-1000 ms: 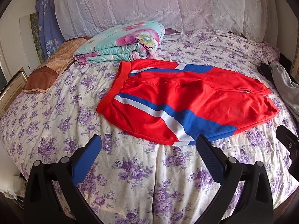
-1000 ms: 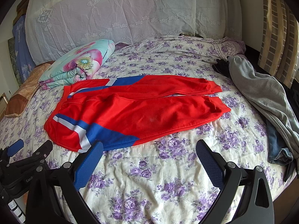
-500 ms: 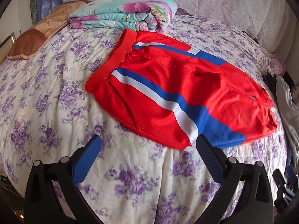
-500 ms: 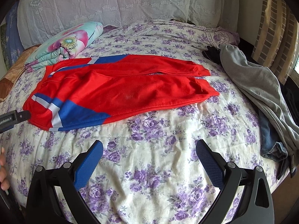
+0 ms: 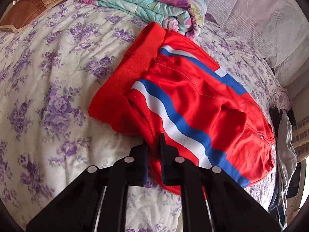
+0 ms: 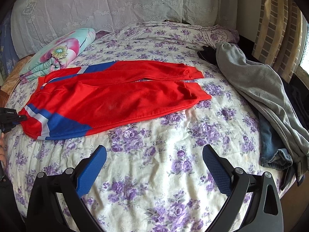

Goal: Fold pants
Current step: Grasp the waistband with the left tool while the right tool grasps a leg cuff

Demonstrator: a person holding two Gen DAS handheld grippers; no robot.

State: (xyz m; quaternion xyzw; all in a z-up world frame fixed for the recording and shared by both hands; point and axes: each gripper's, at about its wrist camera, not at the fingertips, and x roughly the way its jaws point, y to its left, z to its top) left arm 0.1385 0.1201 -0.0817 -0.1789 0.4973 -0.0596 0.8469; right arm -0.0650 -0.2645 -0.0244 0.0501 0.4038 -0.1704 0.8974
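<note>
Red pants (image 5: pixel 202 104) with a white and blue side stripe lie flat across the flowered bed, waistband to the left, legs to the right (image 6: pixel 119 94). My left gripper (image 5: pixel 153 141) is shut on the near edge of the pants just below the waistband corner; it also shows at the far left of the right wrist view (image 6: pixel 19 118). My right gripper (image 6: pixel 154 166) is open and empty above bare bedspread, short of the pants' near leg.
A folded floral quilt (image 5: pixel 146 2) lies beyond the waistband, with a brown pillow (image 5: pixel 29 9) to its left. Grey and denim clothes (image 6: pixel 270 100) are heaped along the bed's right edge. A lace-covered headboard (image 6: pixel 96 5) stands behind.
My left gripper moved in to the pants' near waist edge and shut on it. My right gripper moved a little to the right and stayed open.
</note>
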